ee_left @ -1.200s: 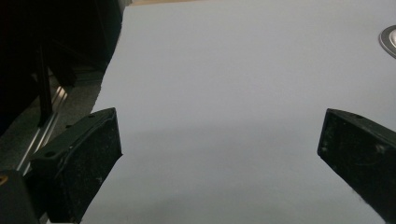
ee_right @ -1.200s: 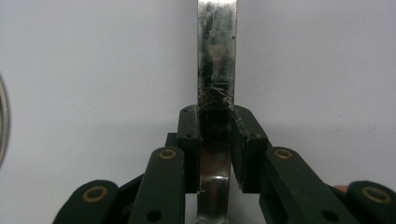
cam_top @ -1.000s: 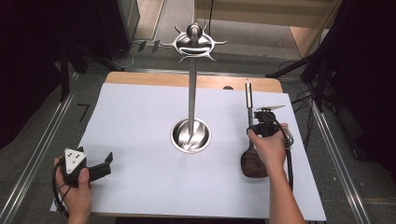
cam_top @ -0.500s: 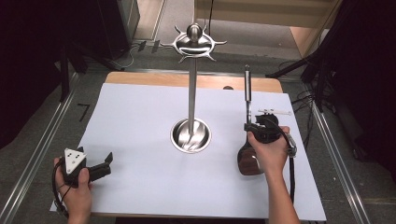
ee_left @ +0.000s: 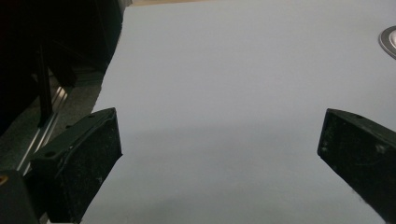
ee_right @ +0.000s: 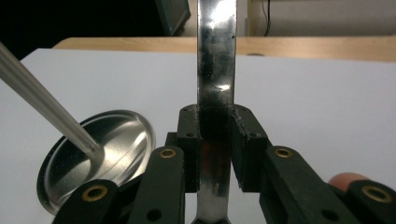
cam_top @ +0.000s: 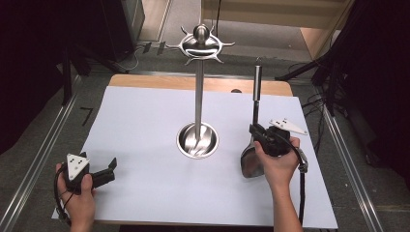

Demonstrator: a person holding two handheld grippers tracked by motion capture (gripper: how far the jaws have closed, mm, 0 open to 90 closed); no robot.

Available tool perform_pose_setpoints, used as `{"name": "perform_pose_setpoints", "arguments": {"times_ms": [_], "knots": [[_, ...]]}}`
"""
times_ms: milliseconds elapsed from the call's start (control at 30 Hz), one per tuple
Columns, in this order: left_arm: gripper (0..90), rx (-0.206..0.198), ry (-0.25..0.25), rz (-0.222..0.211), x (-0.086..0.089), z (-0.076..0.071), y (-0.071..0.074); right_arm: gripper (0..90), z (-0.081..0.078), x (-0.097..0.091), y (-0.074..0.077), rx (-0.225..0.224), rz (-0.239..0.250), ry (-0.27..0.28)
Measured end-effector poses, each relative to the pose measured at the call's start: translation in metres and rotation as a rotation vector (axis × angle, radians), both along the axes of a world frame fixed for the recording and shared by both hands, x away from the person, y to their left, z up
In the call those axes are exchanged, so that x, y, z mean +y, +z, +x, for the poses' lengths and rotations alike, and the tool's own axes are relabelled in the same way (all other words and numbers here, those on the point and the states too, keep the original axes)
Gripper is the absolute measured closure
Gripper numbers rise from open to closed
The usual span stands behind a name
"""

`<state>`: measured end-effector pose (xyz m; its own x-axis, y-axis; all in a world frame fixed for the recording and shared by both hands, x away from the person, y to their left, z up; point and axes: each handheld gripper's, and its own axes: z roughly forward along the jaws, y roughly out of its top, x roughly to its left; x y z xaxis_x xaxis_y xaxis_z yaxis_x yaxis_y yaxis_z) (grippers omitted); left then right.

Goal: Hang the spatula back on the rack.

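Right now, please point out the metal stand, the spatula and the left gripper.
metal stand [cam_top: 198, 92], high view, on its upright pole.
spatula [cam_top: 257, 77], high view, on its raised handle.
left gripper [cam_top: 110, 168], high view, between its open fingers.

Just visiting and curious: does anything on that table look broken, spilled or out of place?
Nothing looks damaged or spilled. The metal stand stands upright on the white sheet; the right gripper holds a metal utensil up off the table; the left gripper rests open.

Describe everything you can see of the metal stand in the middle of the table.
The stand looks like polished steel: a round dished base resting flat on the white table, a slim upright pole, and at the top a ball above an oval ring with curved hooks pointing outward. Nothing hangs on it. The utensil in the right claw stands apart from it, to its right.
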<state>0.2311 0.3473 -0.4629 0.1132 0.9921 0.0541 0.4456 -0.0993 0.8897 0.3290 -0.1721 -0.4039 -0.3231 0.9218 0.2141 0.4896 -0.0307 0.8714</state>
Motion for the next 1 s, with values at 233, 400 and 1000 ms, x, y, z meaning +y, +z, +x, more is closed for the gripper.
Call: {"name": "perform_pose_setpoints", "arguments": {"times_ms": [233, 400, 1000], "knots": [[0.2, 0.0, 0.001, 0.0, 0.0, 0.0, 0.0, 76.8, -0.01, 0.002, 0.001, -0.094, 0.045, 0.021], [0.2, 0.0, 0.0, 0.001, 0.0, 0.0, 0.0, 76.7, -0.018, 0.006, 0.003, -0.176, 0.06, 0.045], [0.2, -0.003, 0.005, -0.009, 0.001, 0.0, 0.0, 76.8, -0.05, 0.027, 0.004, -0.422, 0.116, 0.126]]}}
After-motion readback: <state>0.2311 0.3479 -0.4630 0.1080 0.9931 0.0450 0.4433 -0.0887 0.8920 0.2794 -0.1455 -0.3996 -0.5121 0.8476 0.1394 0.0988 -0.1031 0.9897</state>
